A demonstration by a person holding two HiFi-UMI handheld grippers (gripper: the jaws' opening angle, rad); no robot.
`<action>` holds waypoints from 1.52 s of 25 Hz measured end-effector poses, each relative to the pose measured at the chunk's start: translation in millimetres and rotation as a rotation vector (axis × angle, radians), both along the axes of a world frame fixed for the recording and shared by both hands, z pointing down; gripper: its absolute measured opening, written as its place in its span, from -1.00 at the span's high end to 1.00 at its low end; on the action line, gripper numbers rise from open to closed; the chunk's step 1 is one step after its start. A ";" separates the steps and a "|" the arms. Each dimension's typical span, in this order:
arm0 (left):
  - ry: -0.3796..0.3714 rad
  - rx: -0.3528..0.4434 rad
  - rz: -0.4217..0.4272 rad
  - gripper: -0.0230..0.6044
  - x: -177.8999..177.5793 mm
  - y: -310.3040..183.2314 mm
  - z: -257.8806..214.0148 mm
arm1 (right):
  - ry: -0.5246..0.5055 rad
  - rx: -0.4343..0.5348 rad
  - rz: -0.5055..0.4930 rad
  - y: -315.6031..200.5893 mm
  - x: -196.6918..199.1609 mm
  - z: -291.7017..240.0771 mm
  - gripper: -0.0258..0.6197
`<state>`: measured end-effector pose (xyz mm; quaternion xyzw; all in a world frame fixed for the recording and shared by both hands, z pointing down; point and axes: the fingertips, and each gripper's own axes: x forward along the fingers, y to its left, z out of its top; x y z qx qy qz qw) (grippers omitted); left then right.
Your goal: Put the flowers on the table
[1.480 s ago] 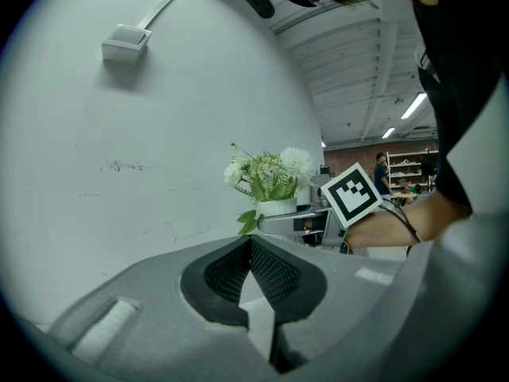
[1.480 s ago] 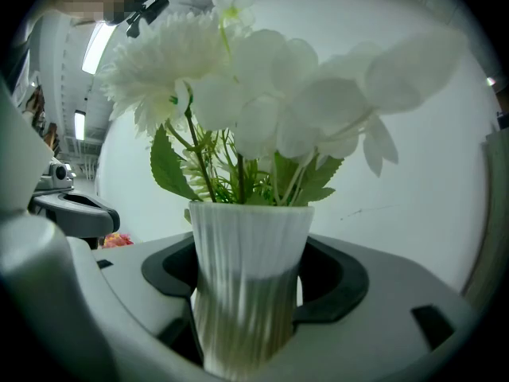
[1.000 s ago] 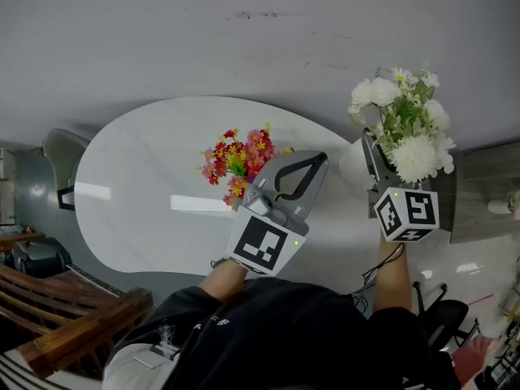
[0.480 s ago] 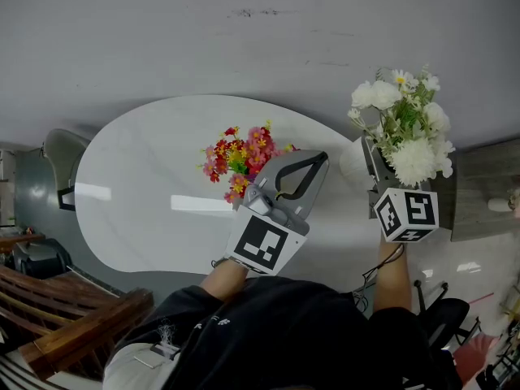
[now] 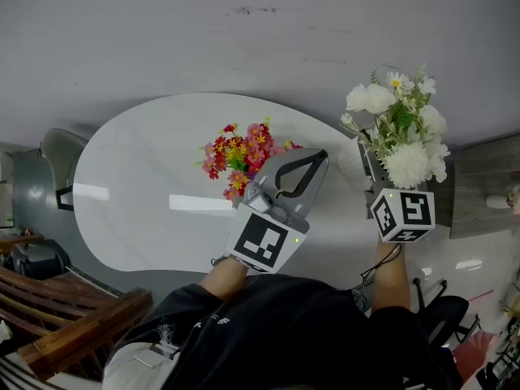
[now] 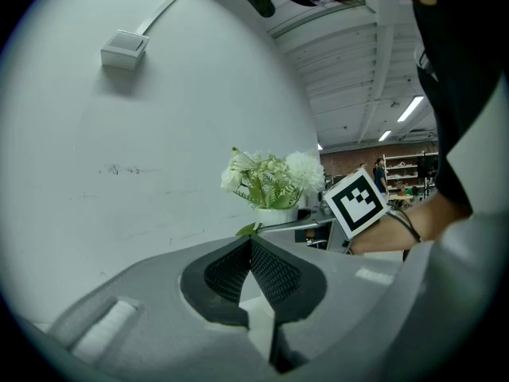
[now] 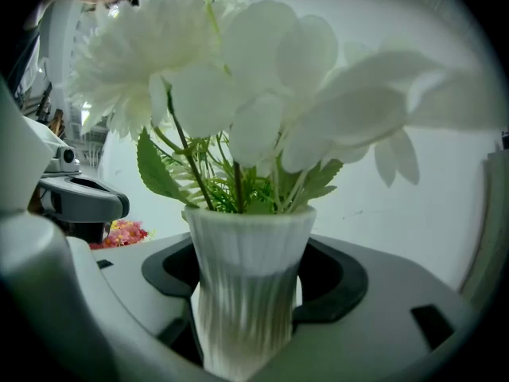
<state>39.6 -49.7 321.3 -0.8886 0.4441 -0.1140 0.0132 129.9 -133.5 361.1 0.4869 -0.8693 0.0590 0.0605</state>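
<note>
Crowding right tongs (image 7: 253, 293): white vase (image 7: 250, 237), red flowers (image 5: 236, 159) leftward.

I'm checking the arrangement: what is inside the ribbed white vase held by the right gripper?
White flowers and green leaves rise out of the white vase. Its opaque wall hides the lower stems and any filling inside.

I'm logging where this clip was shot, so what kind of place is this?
Probably a big indoor workshop or warehouse-style lab: ceiling strip lights and storage shelves in the background, plus a white oval table against a plain grey wall.
</note>
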 end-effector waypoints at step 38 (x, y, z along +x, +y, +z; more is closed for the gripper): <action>0.009 0.016 0.008 0.93 1.1 12.9 -8.5 | 0.024 -0.007 0.003 17.6 -2.4 5.3 -0.14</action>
